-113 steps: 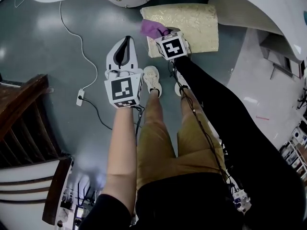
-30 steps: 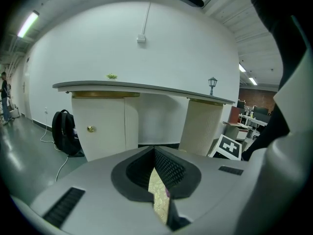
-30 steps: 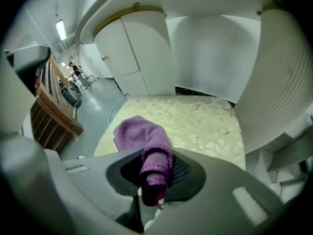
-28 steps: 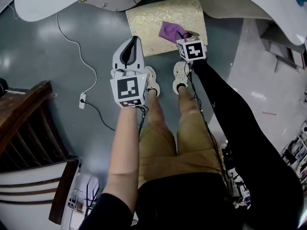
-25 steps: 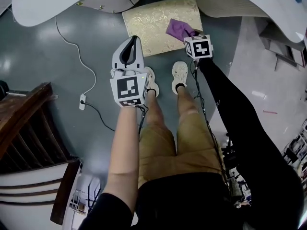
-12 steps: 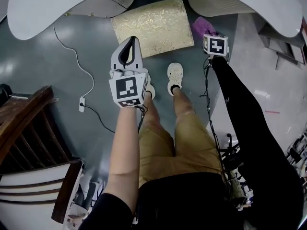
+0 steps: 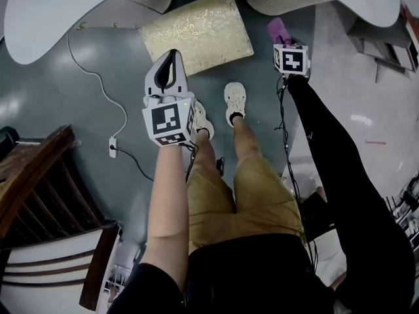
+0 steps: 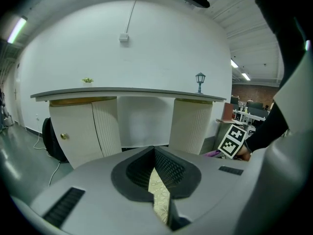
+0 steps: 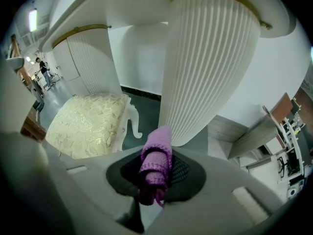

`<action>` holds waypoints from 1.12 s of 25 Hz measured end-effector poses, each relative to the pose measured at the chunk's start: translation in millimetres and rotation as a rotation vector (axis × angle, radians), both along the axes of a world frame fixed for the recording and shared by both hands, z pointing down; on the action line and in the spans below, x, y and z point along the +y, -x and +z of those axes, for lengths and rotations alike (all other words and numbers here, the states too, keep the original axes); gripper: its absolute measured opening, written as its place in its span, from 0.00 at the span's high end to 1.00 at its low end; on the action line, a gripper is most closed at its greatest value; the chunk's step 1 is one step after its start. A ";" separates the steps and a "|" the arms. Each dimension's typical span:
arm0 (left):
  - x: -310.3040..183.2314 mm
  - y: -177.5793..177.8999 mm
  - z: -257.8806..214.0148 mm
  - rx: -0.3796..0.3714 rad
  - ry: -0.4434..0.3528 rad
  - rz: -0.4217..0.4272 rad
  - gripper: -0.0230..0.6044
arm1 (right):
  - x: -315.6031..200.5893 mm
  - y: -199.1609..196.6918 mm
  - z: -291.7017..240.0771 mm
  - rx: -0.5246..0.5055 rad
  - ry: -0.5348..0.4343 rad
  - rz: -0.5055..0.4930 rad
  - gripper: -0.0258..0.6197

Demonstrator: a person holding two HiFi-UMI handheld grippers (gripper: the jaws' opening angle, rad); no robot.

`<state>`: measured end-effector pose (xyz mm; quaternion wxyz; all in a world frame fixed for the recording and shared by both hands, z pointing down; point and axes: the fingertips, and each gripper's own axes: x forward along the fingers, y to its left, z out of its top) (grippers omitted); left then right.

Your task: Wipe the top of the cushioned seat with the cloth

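The cushioned seat (image 7: 196, 34) is a gold-patterned cream square on the grey floor, just beyond my feet. My right gripper (image 7: 283, 40) is to the right of the seat, clear of it and over the floor, shut on the purple cloth (image 7: 278, 29). In the right gripper view the rolled cloth (image 9: 156, 166) stands up between the jaws, with the seat (image 9: 90, 124) to the left and lower. My left gripper (image 7: 171, 53) hovers over the seat's near edge, shut and empty. A sliver of the seat (image 8: 160, 199) shows below its closed jaws.
White curved counter tops (image 7: 65, 12) overhang the seat on both sides, on fluted white bases (image 9: 205, 67). A white cable with a plug (image 7: 111, 142) lies on the floor at left. A dark wooden rail (image 7: 33, 169) is at lower left. My shoes (image 7: 234, 100) stand near the seat.
My right gripper has carried the purple cloth rightward across the seat top and off its right edge. The left gripper has stayed where it was, still shut.
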<state>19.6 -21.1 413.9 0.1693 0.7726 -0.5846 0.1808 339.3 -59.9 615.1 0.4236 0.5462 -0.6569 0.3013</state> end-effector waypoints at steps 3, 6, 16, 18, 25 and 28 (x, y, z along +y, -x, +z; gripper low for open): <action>5.2 2.7 -6.0 0.000 -0.014 0.013 0.95 | 7.9 7.2 -13.5 -0.009 -0.029 0.008 0.86; 16.8 18.5 -10.0 -0.001 -0.017 0.005 0.95 | 12.8 37.9 -27.6 -0.056 -0.085 -0.028 0.86; 55.5 104.6 -15.7 -0.009 -0.020 -0.040 0.95 | 71.3 271.1 -58.4 -0.364 -0.131 -0.369 0.86; 58.1 121.5 -17.0 -0.014 -0.026 -0.049 0.95 | 87.4 321.1 -62.9 -0.441 -0.115 -0.440 0.86; 73.3 157.6 -12.7 -0.015 -0.029 -0.059 0.95 | 159.6 451.8 -45.3 -0.622 0.094 -0.637 0.86; 78.7 168.7 -8.6 -0.010 -0.022 -0.064 0.95 | 157.0 444.0 -5.4 -0.430 0.161 -0.576 0.86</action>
